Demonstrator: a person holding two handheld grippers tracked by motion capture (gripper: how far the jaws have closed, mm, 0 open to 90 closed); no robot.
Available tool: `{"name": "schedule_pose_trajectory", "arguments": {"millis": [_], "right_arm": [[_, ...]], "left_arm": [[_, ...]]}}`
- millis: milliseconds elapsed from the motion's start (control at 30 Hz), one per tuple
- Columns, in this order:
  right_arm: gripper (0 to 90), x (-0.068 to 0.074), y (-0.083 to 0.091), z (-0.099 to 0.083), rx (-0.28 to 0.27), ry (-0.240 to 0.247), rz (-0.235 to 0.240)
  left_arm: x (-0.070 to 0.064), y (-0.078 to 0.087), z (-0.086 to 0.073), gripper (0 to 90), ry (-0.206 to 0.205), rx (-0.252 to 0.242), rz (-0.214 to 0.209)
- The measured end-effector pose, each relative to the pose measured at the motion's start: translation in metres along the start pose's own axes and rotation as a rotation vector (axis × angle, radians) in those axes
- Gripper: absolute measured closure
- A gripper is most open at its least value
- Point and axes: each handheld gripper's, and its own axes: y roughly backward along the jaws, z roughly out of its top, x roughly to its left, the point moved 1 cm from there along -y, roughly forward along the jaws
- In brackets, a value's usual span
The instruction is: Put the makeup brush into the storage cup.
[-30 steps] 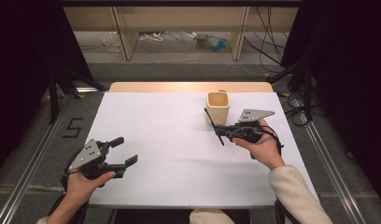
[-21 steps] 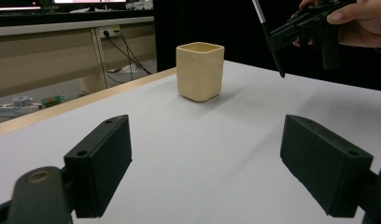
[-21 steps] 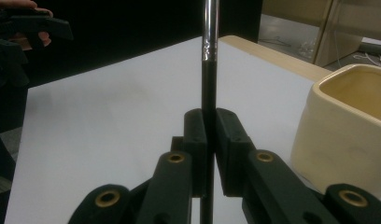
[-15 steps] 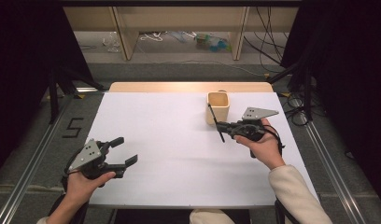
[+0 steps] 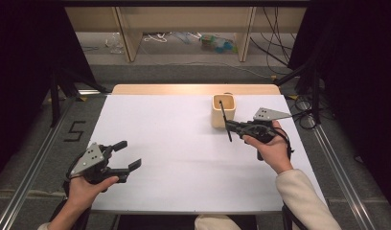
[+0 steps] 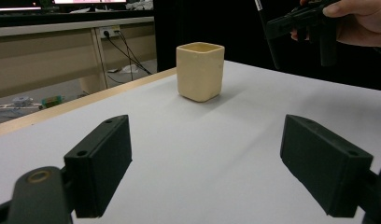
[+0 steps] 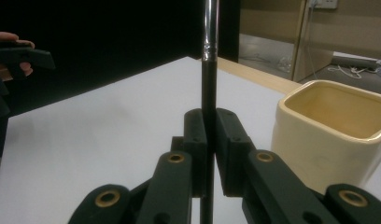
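A cream square cup (image 5: 223, 115) stands at the back right of the white table (image 5: 174, 143). Just beside it, my right gripper (image 5: 228, 126) is shut on a thin black brush (image 5: 222, 111) with a metal ferrule, held nearly upright above the table. In the right gripper view the brush (image 7: 208, 84) stands clamped between the jaws of my right gripper (image 7: 209, 135), and the cup (image 7: 333, 126) sits close on the right. My left gripper (image 5: 128, 154) hovers open and empty at the front left. The left gripper view has the cup (image 6: 201, 71) ahead and the brush (image 6: 268, 32) apart from it.
The table's wooden far edge (image 5: 193, 89) lies behind the cup. Metal rails (image 5: 335, 163) run along both sides of the table. Shelves and cables (image 5: 280, 43) sit on the floor beyond. The middle of the table is bare white.
My right gripper has shifted slightly right and farther back with the brush, so the brush's upper end now lines up with the cup's mouth. The left gripper has stayed put.
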Motion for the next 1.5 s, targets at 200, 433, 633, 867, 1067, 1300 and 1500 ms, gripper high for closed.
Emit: {"name": "schedule_pose_trajectory", "arguments": {"millis": [200,433,633,867,1067,1300,1500], "right_arm": [[84.2,-0.005,0.004,0.001,-0.035,-0.005,-0.046],[84.2,-0.007,0.007,0.001,-0.047,-0.03,-0.073],[84.2,-0.009,0.006,0.002,-0.087,-0.027,-0.087],[84.2,-0.01,0.007,0.005,-0.074,-0.043,-0.107],[84.2,-0.011,0.008,0.007,-0.089,-0.056,-0.126],[84.2,-0.013,0.007,0.009,-0.101,-0.062,-0.14],[84.1,-0.014,0.005,0.01,-0.119,-0.062,-0.137]], "left_arm": [[0.0,0.0,0.0,16.2,0.0,0.0,0.0],[0.0,0.0,0.0,16.2,-0.001,0.001,0.0],[0.0,0.0,0.0,16.2,-0.002,0.002,0.0],[0.0,0.0,0.0,16.2,-0.001,0.002,0.0],[0.0,0.0,0.0,16.2,-0.002,0.003,0.0],[0.0,0.0,0.0,16.3,-0.002,0.003,0.0],[0.0,0.0,0.0,16.3,-0.002,0.003,0.001]]}}
